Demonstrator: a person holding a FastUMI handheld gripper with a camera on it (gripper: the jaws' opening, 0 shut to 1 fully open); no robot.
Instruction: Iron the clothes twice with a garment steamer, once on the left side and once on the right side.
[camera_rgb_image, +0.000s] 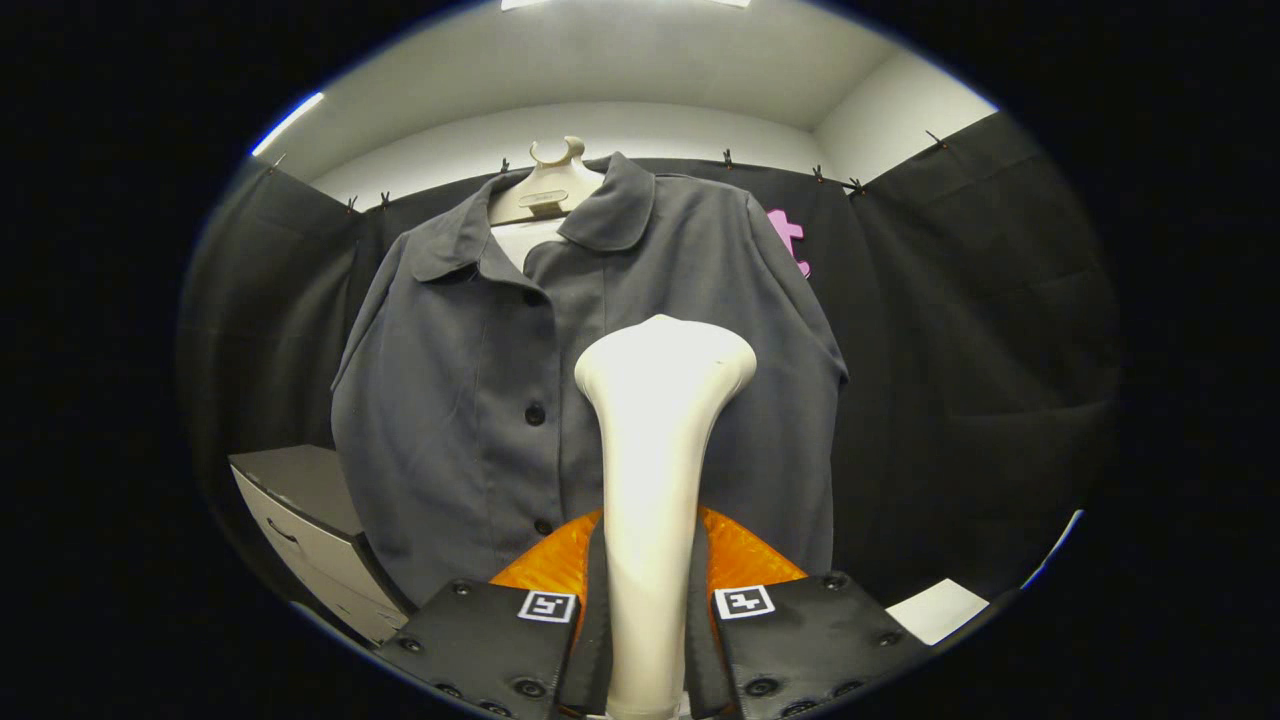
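Note:
A white garment steamer (655, 450) stands upright between the two fingers, and my gripper (648, 640) is shut on its handle. Its wide head rises just in front of a dark grey buttoned shirt (470, 400). The shirt hangs on a pale hanger (548, 190) against the black cloth wall. The steamer head sits before the shirt's right half, a little right of the button row, at chest height. Whether the head touches the fabric I cannot tell.
A grey cabinet (300, 510) with drawers stands low beside the shirt's left edge. A white flat surface (935, 608) shows low beyond the right finger. Black cloth (980, 330) encloses the booth on both sides.

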